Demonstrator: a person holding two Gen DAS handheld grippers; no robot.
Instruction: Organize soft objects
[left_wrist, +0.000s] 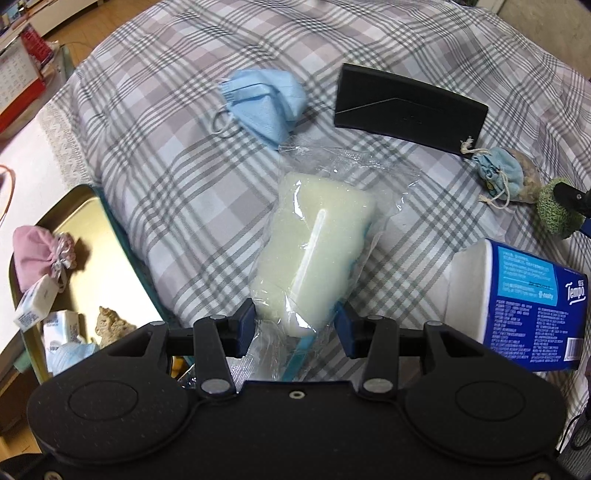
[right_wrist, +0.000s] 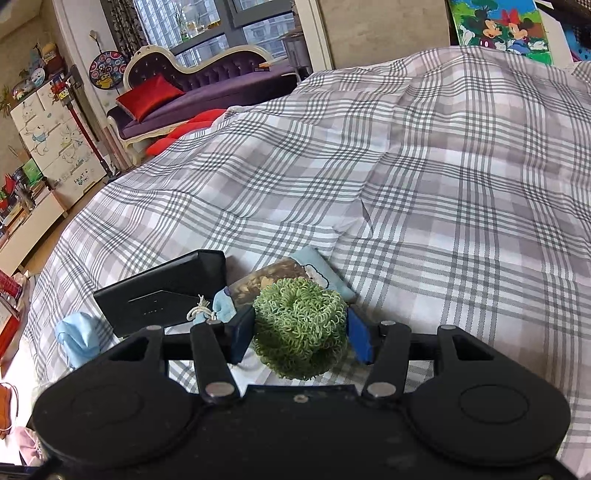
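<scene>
Left claw has its blue fingers pressed on the near end of the bagged sponge, the pale block in its clear wrapper, which stretches away over the checked bedspread. Just beyond the wrapper's far end lies a crumpled blue face mask, and beside that a flat black case. To the right, a blue tissue pack sits close by the sponge, with a small blue drawstring pouch further back at the corner of the case. Off to the left, a gold tray at the bed's edge holds a pink pouch and a small white tissue packet, with other bits I can't make out.

Right claw is clamped around a green knitted scrubber, both fingers against its sides, low over the bedspread. Right behind it crowd a patterned pouch and that blue drawstring pouch, touching one another, with the black case and the mask further left
</scene>
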